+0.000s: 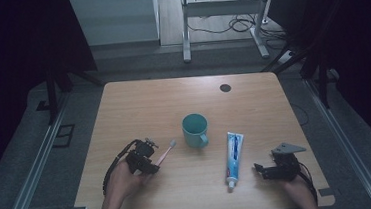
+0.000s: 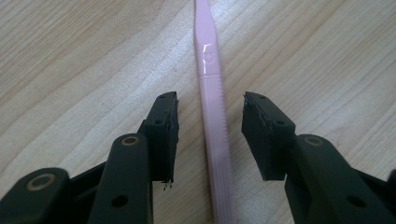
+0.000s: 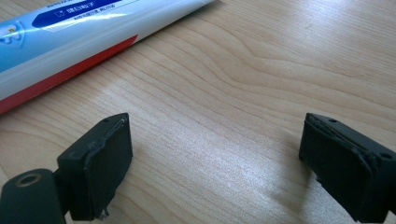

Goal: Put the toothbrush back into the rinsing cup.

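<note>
a dim room with grey floor and a metal frame lies beyond a pale wooden table (image 1: 187, 92), whose far half is bare but for a small dark disc (image 1: 225, 88). the toothpaste tube (image 1: 234, 158) bears a blue label with white writing too small to read in the high view; in the right gripper view the characters on its blue band are blurred, above a red stripe. a teal mug (image 1: 195, 130) stands just beyond the pink toothbrush (image 2: 212, 107). the left gripper (image 2: 210, 135) has its jaws apart, the toothbrush handle lying flat on the table between them, nearer the left pad, touching neither. the handle runs straight ahead past the jaw tips, with a faint embossed mark, unreadable. the right gripper (image 3: 212, 163) sits near the table's right front edge, jaws wide apart over bare wood, the tube lying ahead and to the left of them.
</note>
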{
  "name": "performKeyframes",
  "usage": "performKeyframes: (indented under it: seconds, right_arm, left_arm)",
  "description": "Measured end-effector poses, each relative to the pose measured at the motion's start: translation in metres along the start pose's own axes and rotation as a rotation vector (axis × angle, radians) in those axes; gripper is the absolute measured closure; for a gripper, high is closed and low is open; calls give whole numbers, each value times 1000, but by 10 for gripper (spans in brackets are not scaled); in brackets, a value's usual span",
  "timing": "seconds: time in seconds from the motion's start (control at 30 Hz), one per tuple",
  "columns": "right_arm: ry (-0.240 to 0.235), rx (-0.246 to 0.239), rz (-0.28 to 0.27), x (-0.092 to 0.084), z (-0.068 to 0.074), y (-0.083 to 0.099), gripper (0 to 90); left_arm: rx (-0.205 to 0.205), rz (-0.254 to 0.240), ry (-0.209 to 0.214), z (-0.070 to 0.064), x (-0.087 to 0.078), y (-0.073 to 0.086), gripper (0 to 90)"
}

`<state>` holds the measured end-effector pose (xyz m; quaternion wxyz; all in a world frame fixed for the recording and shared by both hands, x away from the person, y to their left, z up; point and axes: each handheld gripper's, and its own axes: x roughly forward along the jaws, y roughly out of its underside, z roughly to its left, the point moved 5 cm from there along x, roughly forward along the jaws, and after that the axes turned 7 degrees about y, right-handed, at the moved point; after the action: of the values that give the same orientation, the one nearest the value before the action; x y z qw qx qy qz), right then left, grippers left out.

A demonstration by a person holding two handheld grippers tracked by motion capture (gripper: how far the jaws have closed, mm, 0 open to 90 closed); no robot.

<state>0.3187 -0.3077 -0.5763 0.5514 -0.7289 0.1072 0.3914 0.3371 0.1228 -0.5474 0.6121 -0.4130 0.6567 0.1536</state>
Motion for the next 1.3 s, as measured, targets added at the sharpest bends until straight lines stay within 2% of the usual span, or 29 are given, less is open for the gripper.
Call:
performKeyframes:
  seconds: [0.1, 0.33, 0.7, 0.9, 1.3]
  right_arm:
    - [0, 0, 1, 0, 0, 0, 94]
    - [1, 1, 1, 0, 0, 0, 95]
    - [1, 0, 0, 0, 0, 0, 94]
    - [1, 0, 0, 0, 0, 0, 94]
    - [1, 0, 0, 0, 0, 0, 94]
  left_arm:
    - [-21, 34, 6, 2, 0, -5, 560]
    - [-35, 89, 13, 4, 2, -14, 561]
    - [-17, 193, -11, 2, 5, -30, 578]
    - [-24, 236, -25, 2, 13, -36, 616]
    - [-31, 260, -46, 1, 16, -41, 707]
